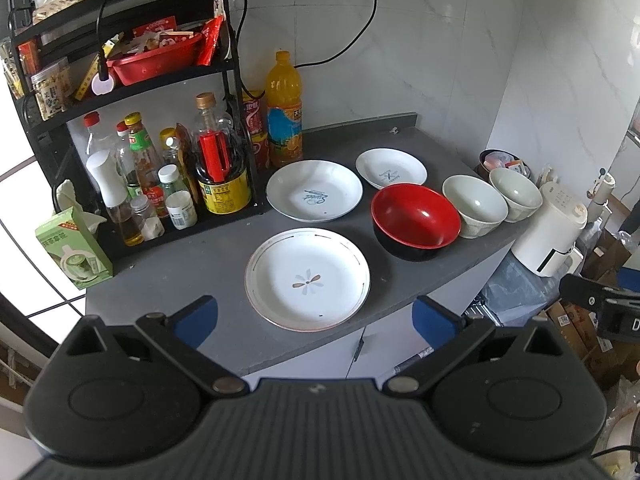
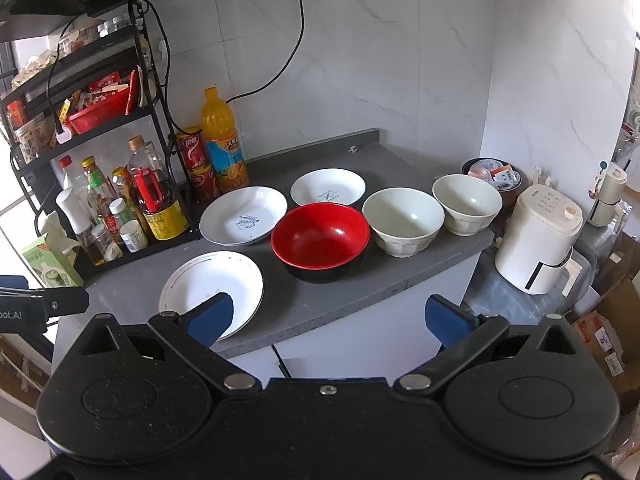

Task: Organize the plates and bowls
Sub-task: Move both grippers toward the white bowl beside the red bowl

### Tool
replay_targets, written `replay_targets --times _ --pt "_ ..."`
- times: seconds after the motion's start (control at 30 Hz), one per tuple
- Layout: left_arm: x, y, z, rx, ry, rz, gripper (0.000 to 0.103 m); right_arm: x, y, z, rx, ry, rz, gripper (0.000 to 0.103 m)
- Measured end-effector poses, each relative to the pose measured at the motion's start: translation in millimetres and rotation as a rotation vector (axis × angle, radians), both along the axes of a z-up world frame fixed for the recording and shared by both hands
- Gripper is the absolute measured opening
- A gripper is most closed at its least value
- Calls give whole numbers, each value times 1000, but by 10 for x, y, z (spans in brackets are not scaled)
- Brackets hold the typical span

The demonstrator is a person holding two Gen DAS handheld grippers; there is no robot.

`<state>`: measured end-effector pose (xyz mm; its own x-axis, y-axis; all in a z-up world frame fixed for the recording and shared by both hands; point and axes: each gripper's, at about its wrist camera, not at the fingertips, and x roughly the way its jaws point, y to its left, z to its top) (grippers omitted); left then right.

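Nothing's sorted yet. Both the left gripper [image 1: 316,316] and right gripper [image 2: 326,316] hover with jaws wide apart and empty; three plates [image 1: 307,279] and three bowls [image 2: 320,240] sit unstacked on the desk [image 1: 192,264] ahead of them.

both wrist views high above shared countertop [image 1: 192,264]

Three white plates [image 1: 307,278], one red bowl [image 1: 415,216], two pale bowls [image 1: 474,205].
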<state>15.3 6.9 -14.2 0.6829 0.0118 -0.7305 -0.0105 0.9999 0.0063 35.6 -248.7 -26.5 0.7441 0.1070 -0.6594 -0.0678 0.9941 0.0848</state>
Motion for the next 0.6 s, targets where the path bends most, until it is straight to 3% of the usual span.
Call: replay_targets --times 0.13,0.6 --pt "116 24 -51 33 3 -6 102 57 15 -26 45 2 8 103" --pt "760 383 -444 31 68 -54 102 349 139 -305 41 12 -147 103"
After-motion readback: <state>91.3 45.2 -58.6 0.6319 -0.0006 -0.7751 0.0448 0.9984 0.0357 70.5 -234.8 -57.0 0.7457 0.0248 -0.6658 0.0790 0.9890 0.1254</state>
